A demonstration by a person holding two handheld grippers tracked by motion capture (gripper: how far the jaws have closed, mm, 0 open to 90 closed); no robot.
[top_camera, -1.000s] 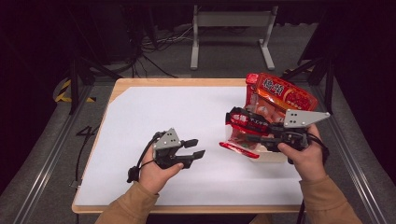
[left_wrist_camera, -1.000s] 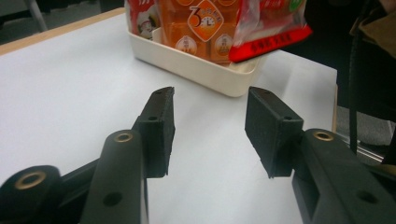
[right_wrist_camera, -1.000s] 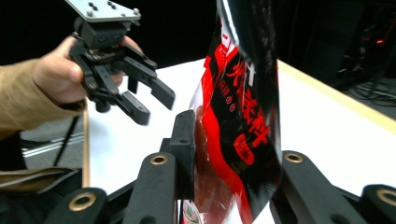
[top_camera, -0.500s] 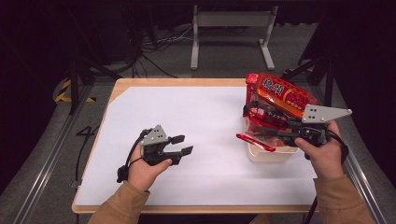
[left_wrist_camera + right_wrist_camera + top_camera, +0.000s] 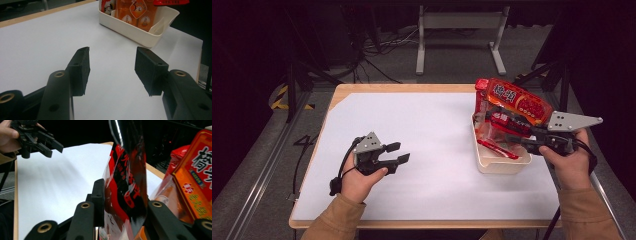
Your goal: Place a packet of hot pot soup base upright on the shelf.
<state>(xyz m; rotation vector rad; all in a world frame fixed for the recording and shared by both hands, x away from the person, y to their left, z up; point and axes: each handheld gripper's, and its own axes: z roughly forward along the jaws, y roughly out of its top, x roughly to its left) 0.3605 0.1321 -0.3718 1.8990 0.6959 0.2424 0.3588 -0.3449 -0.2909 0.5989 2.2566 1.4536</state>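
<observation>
My right gripper point(image 5: 514, 131) is shut on a red-and-black snack packet point(image 5: 501, 121) and holds it above the cream bin point(image 5: 502, 167) at the table's right side. The packet's lower end hangs down into the bin. In the right gripper view the glossy packet point(image 5: 127, 182) stands upright between the jaws of that gripper point(image 5: 125, 202). My left gripper point(image 5: 399, 152) hovers over the white mat at the front left. Its jaws have just been opening and nothing is between them; the left gripper view shows bare mat in that gripper's gap point(image 5: 112, 53).
A tall orange packet point(image 5: 519, 102) stands upright in the bin's far end, with more packets point(image 5: 136, 12) beside it. A white mat point(image 5: 427, 125) covers the wooden table. Metal stand legs point(image 5: 459, 35) rise behind the table, and dark floor surrounds it.
My right gripper has carried the packet to the right, from over the mat to above the bin. My left hand has drifted left and toward the front edge, its jaws slightly wider.
</observation>
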